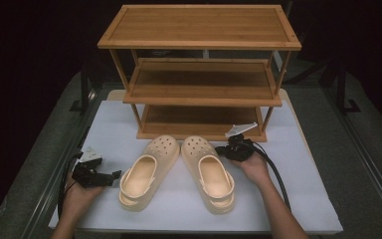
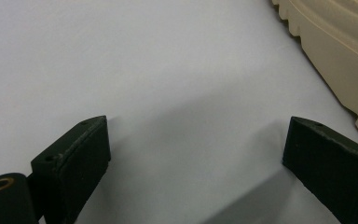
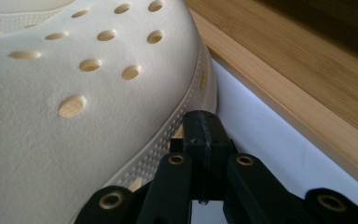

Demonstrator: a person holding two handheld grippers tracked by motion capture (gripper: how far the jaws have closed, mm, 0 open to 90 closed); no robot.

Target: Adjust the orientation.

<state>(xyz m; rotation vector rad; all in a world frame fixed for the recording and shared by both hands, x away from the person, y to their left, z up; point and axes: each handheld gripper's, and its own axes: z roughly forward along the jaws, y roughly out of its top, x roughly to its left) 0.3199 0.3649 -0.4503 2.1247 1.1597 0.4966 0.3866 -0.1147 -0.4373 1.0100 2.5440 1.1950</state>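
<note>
Right now I am keeping my right gripper pinched fully together and holding nothing, its tip sitting just beside the toe of the right clog at centre frame, below the wooden rack. Lower left, my left gripper is resting with jaws spread wide and empty, near the left clog.

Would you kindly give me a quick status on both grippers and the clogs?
Left gripper open beside left clog, apart from it. Right gripper shut, empty, at right clog toe side. Shoe rack right behind the clogs.
</note>
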